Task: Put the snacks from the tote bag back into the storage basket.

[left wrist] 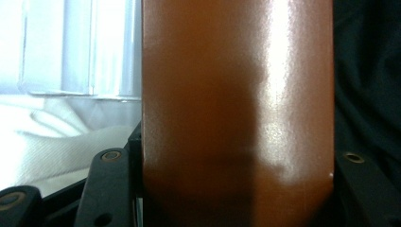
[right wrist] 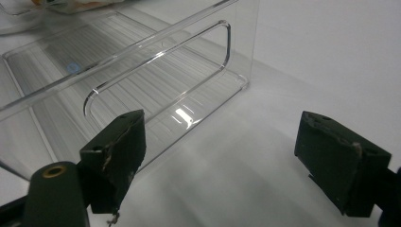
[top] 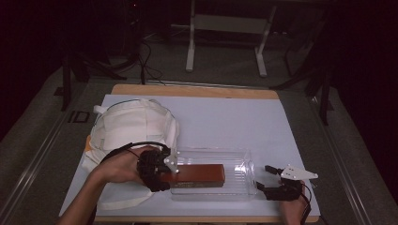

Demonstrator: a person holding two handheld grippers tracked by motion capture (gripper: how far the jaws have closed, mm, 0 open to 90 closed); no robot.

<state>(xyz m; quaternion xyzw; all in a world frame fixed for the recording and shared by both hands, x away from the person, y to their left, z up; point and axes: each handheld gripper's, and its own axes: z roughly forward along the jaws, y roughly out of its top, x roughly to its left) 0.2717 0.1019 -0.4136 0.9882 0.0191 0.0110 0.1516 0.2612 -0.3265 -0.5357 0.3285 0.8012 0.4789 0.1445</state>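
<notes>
the left gripper [top: 164, 174] has its black fingers [left wrist: 111, 189] clenched on the near end of a long brown glossy rectangular box [top: 199, 175], one finger against each long side, as the left gripper view shows with the box running straight up between them. in the high view the box lies level and lengthwise, its far part inside a clear ribbed plastic bin [top: 237, 159] that sits on the front half of the surface, its gripped end at the bin's left side. the left hand [top: 123, 168] comes in from the lower left, over a cream cloth bag [top: 133, 123] that lies crumpled on the left of the white sheet [top: 225, 117] covering the surface; the bag's folds also appear pale at the left of the left gripper view, below the bin's clear wall. the right gripper [top: 262, 178] rests low just off the bin's right end, its 2 fingers [right wrist: 118, 151] released and spread wide with nothing between them; in the right gripper view the left finger is just beside the bin's end wall with its cut-out handle slot, while the right finger stands well apart over the bare white sheet. a wooden edge [top: 197, 90] of the surface shows beyond the sheet.
</notes>
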